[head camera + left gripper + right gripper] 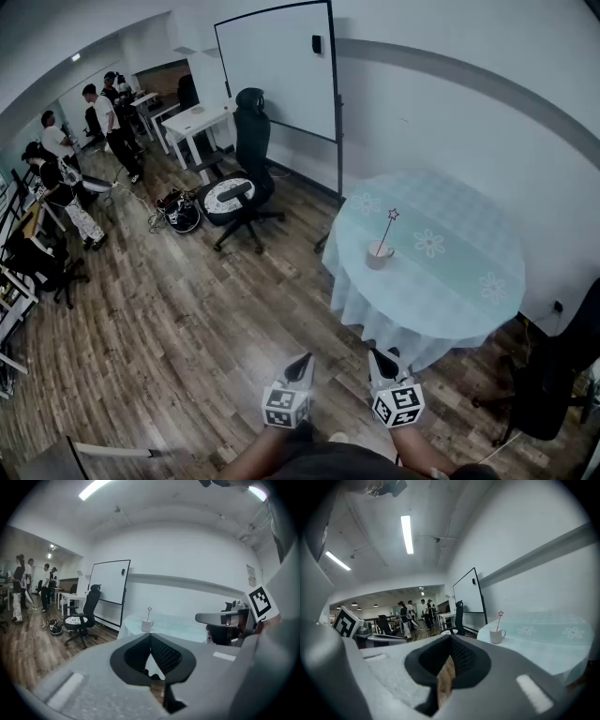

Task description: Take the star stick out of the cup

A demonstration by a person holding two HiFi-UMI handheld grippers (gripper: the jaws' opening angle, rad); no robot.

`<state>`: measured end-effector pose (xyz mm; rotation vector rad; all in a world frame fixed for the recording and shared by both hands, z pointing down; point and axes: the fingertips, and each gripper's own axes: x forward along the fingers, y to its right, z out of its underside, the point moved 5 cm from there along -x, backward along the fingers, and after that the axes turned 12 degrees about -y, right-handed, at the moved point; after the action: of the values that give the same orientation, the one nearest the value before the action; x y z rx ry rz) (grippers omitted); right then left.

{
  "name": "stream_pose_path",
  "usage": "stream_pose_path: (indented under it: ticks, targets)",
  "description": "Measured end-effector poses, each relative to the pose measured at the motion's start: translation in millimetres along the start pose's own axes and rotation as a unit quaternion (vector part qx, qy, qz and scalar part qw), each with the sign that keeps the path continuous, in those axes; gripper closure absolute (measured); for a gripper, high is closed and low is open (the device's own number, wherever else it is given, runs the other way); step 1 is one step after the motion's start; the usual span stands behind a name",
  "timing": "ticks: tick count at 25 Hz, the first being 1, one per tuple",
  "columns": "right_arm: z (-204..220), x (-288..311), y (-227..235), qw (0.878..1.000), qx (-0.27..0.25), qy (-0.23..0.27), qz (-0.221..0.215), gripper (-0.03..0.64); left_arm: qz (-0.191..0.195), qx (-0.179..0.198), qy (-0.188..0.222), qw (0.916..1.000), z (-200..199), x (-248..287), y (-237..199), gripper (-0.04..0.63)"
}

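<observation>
Left tongs and right tongs both pressed together, nothing between them, well apart from counter. Star stick stands tilted in cup.

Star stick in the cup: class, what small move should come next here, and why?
Probably a step toward the table first. The star stick stands in the cup there, well out of reach: the left gripper and right gripper sit low by the person's body, both shut and empty.
</observation>
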<state>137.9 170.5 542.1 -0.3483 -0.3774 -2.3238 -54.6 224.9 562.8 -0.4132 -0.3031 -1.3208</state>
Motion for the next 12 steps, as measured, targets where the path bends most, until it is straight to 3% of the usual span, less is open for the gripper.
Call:
stream_pose_path:
  ticks: [12]
  targets:
    - [-1.9, 27.7, -20.3, 1.0, -0.002, -0.014, -0.003, 0.614, 0.006, -0.01, -0.007, 0.9999, 2.1, 1.2, -24.9, 0.591]
